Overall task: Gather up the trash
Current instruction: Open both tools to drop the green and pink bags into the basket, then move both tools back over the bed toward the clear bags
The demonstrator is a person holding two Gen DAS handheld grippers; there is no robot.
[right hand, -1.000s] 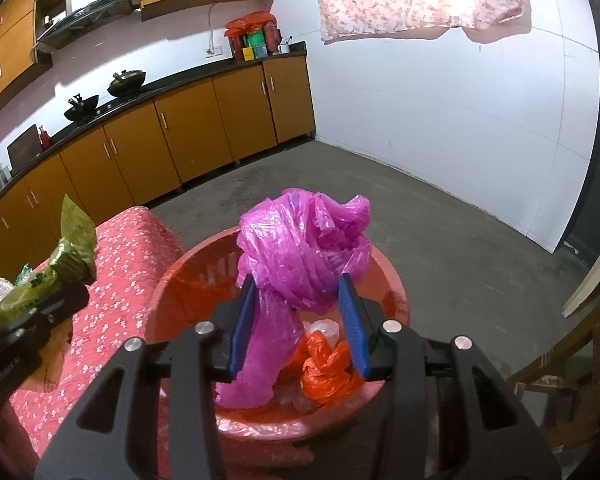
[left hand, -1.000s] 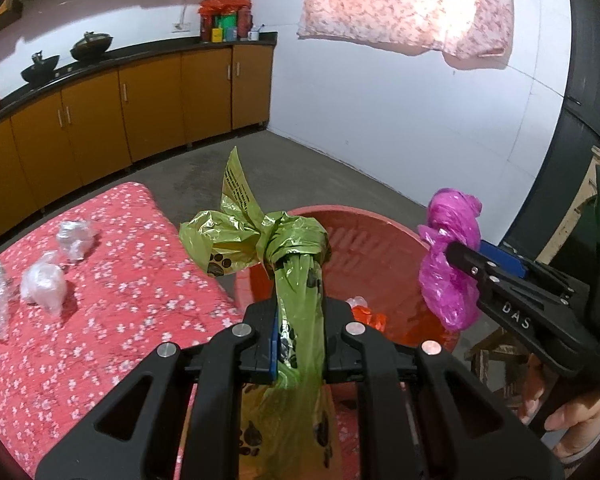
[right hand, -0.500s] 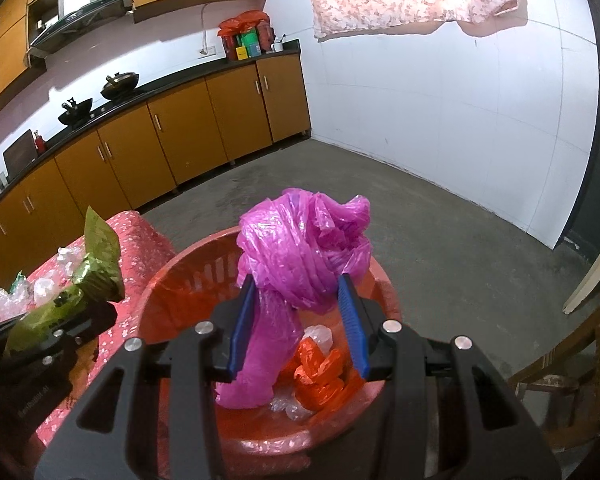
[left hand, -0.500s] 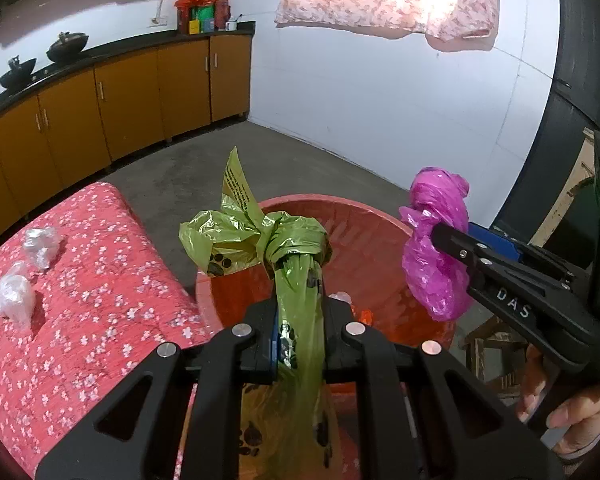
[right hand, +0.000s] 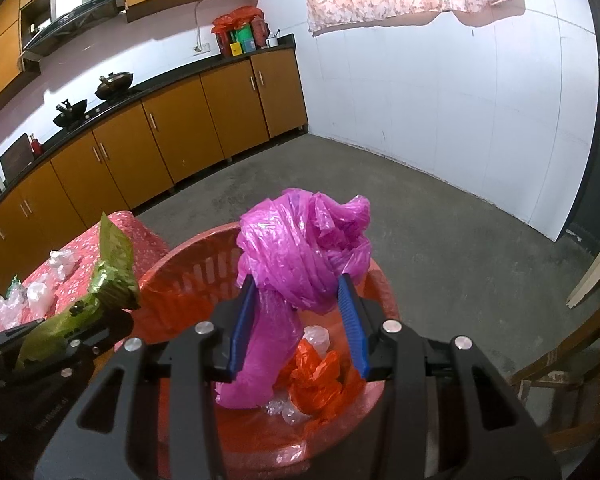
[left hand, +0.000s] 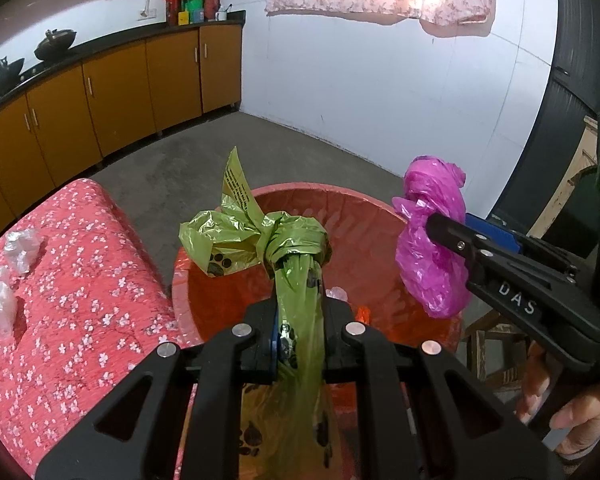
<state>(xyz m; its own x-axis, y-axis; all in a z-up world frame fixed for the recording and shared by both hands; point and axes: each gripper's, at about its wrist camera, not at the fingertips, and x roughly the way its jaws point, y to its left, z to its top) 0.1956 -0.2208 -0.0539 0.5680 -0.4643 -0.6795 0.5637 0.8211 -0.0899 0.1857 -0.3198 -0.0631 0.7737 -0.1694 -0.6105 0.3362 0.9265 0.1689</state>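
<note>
Green bag (left hand: pixel 296 248), knotted, sits pinched in the left gripper (left hand: pixel 298 336) at centre frame, hanging over the red basket (left hand: pixel 380 216). In the right wrist view the right gripper (right hand: pixel 298 320) clamps the pink bag (right hand: pixel 300 252) between its blue pads (right hand: pixel 350 320), also above the basket. Both loads look ready to drop. Best practice, I judge: lower each bag inside the rim before letting go, so light plastic cannot drift out. More scraps (left hand: pixel 20 244) wait on the red cloth (left hand: pixel 80 300) at left.

Green bag (left hand: pixel 256 236) with dark paw prints, magenta bag (right hand: pixel 300 248), red basket (left hand: pixel 364 216), apparently white-flowered red cloth (left hand: pixel 72 280).
</note>
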